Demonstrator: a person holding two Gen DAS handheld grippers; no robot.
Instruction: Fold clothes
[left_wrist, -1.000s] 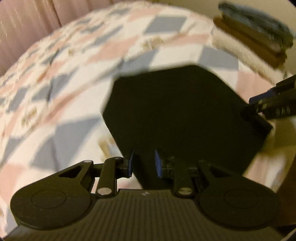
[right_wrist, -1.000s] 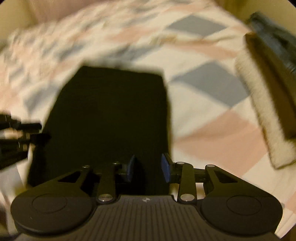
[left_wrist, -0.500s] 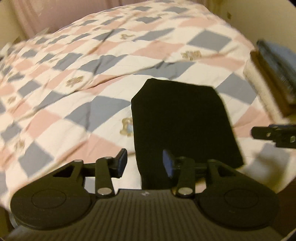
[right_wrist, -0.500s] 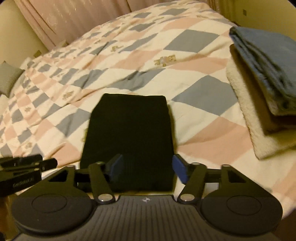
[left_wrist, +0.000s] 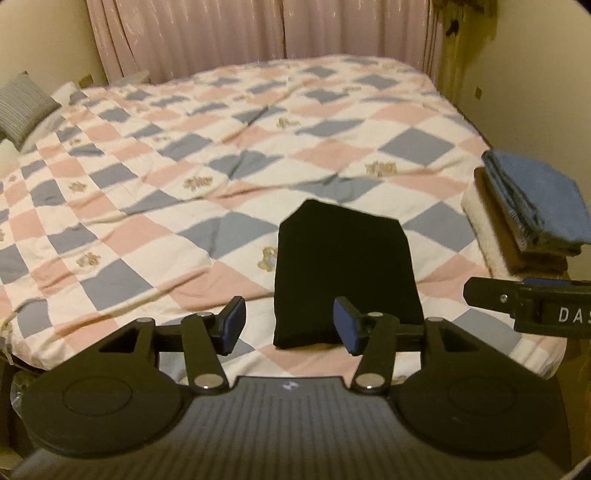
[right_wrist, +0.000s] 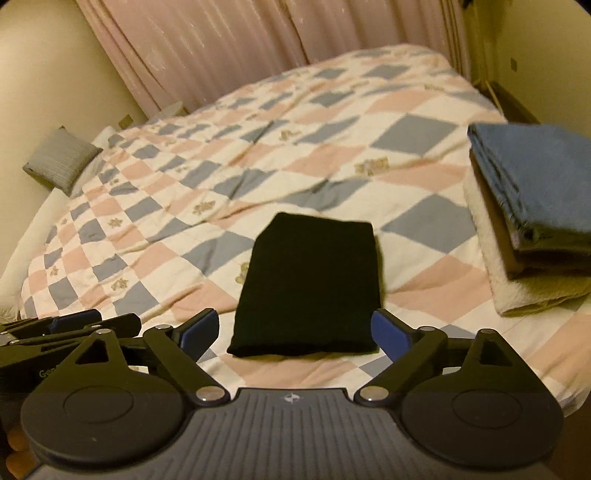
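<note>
- Folded black garment (right_wrist: 308, 284) lies flat on the checked quilt (right_wrist: 207, 177), near the bed's front edge.
- Left gripper (left_wrist: 288, 325): jaws apart, empty.
- Right gripper (right_wrist: 293, 330): jaws wide apart, empty; side lettering reads "DAS", cut off by the frame.

A: What's on the bed w/ the pink, blue & cream diamond-check quilt (left_wrist: 155, 236)?
B: Folded black garment (left_wrist: 343, 273) near front edge; stack of folded clothes, blue on top (right_wrist: 532, 218), right; grey cushion (right_wrist: 61, 162) far left.

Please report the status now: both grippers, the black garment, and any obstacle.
Left gripper open, empty. Right gripper open, empty. Black garment folded flat on quilt, untouched. Folded stack to the right, apart; nothing blocking.
</note>
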